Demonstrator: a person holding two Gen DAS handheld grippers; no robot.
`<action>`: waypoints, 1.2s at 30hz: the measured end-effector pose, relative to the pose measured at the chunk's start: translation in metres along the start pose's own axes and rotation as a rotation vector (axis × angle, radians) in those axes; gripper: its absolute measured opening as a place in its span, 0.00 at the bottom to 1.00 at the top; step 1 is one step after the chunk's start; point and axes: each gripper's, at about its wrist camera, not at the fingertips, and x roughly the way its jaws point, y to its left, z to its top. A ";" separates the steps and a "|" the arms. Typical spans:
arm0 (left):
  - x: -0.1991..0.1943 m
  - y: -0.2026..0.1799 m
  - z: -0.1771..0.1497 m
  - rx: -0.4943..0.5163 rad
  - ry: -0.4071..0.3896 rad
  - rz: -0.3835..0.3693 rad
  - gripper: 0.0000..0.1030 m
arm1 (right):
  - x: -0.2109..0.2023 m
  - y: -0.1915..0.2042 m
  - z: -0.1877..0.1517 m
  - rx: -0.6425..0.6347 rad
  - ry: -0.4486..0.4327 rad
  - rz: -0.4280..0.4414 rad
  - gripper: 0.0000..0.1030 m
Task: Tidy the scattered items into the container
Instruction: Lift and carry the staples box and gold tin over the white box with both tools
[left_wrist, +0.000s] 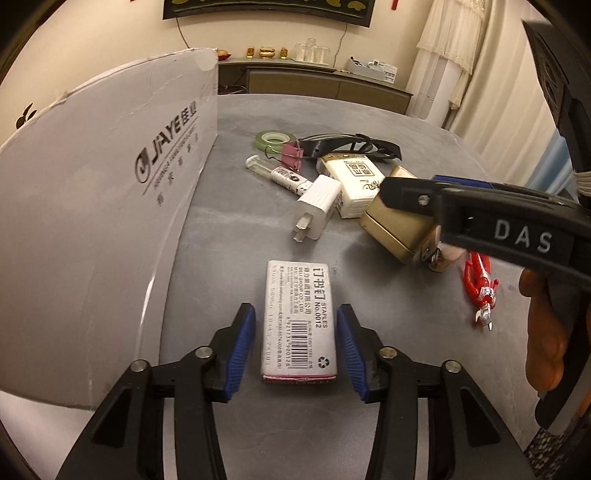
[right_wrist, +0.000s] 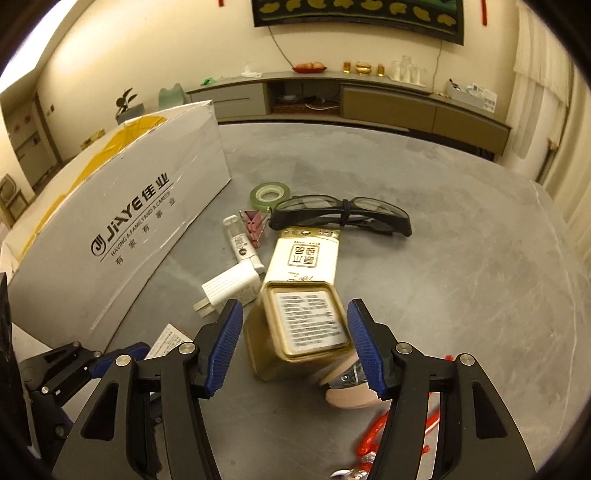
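The left gripper (left_wrist: 295, 345) is spread wide around a staple box (left_wrist: 298, 321) lying on the table (left_wrist: 229, 236), pads not touching. The right gripper (right_wrist: 295, 347) is likewise unclenched, straddling a gold tin (right_wrist: 295, 332) beside the cardboard box (right_wrist: 122, 221).

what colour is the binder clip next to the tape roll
Pink, with black wire handles. The binder clip shows best in the left wrist view, just beside the green tape roll.

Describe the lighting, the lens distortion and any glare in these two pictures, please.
Left wrist view: warm, dim yellow light; the fisheye bends the white box wall into a curve; print on the staple box is sharp; corners are black. Right wrist view: same warm cast, soft sheen on the grey table, bright overexposed patch at top left, and the gold tin label is readable.
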 end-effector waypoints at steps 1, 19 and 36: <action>-0.001 0.001 0.000 -0.003 -0.001 -0.003 0.47 | -0.001 -0.003 -0.001 0.008 0.003 0.008 0.62; -0.020 -0.008 0.005 0.015 -0.052 -0.055 0.38 | -0.001 -0.008 -0.005 0.024 0.021 0.028 0.49; -0.087 -0.013 0.026 -0.030 -0.202 -0.169 0.38 | -0.076 -0.025 -0.011 0.214 -0.073 0.289 0.49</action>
